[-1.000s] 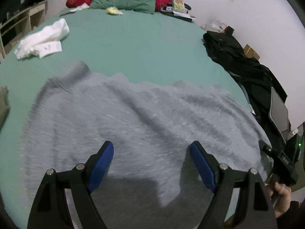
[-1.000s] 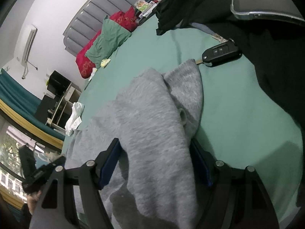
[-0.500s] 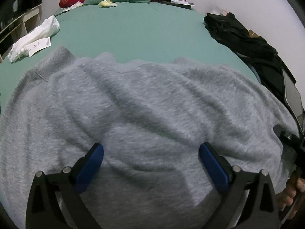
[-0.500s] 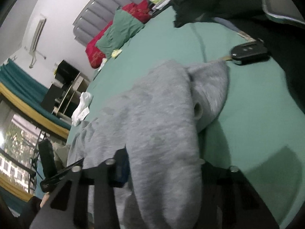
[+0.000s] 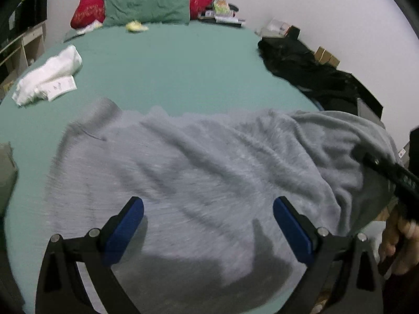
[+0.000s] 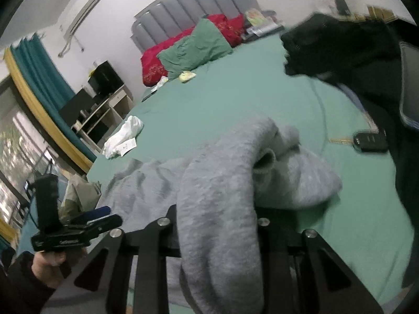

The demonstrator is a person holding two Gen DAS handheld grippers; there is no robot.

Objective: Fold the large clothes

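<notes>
A grey sweatshirt (image 5: 196, 162) lies spread and rumpled across the green bed sheet (image 5: 170, 65). My left gripper (image 5: 208, 204) hovers above its near part, jaws open wide with nothing between them. In the right wrist view one sleeve of the sweatshirt (image 6: 217, 183) is bunched between the jaws of my right gripper (image 6: 217, 209), which are closing on it; the fabric hides the pads and hangs lifted off the sheet. The sleeve's cuff (image 6: 264, 159) curls toward the camera. The left gripper (image 6: 97, 213) also shows there, held by a hand at lower left.
A white garment with a paper tag (image 5: 49, 76) lies at the left of the bed. Black clothes (image 5: 309, 70) pile along the right edge, with a car key (image 6: 369, 142) beside them. Red and green pillows (image 5: 146, 5) rest at the headboard. Shelving (image 6: 104, 110) stands to the left.
The right gripper's jaws closed around the grey sleeve and rose with it. The left gripper opened wider, dipped toward the sweatshirt, then drew back up.
</notes>
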